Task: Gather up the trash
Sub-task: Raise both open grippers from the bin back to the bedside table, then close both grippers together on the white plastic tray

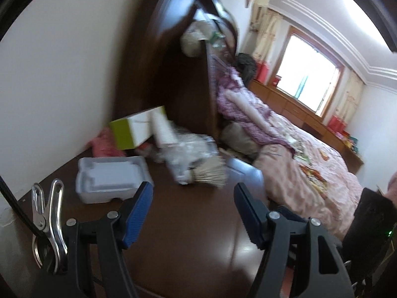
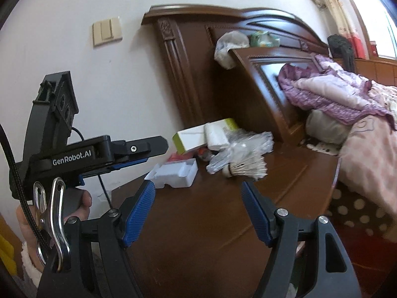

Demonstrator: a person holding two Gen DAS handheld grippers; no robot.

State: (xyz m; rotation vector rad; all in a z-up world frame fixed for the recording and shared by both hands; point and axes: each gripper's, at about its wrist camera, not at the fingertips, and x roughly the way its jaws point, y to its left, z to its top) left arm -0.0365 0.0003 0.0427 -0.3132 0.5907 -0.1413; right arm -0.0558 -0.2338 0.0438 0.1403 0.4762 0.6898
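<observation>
On a dark wooden nightstand [image 1: 193, 223] [image 2: 211, 218] lies a heap of trash. A white moulded packaging tray [image 1: 111, 177] [image 2: 176, 173] sits nearest, with a green-and-white box [image 1: 136, 129] [image 2: 196, 137], crumpled clear plastic [image 1: 188, 154] [image 2: 243, 146] and a shuttlecock [image 1: 211, 173] [image 2: 248, 168] behind it. My left gripper [image 1: 193, 196] is open and empty, just short of the tray. My right gripper [image 2: 198, 196] is open and empty too, near the tray. The left gripper's body [image 2: 99, 154] shows at the left of the right wrist view, held by a hand [image 2: 74, 206].
A carved wooden headboard [image 2: 260, 74] rises behind the nightstand, with a bag [image 2: 230, 47] on its ledge. A bed with pink and purple quilts [image 1: 297, 164] [image 2: 367, 129] borders the right side. A white wall [image 1: 62, 74] with a switch [image 2: 107, 31] closes the left. A window [image 1: 307, 69] lies beyond.
</observation>
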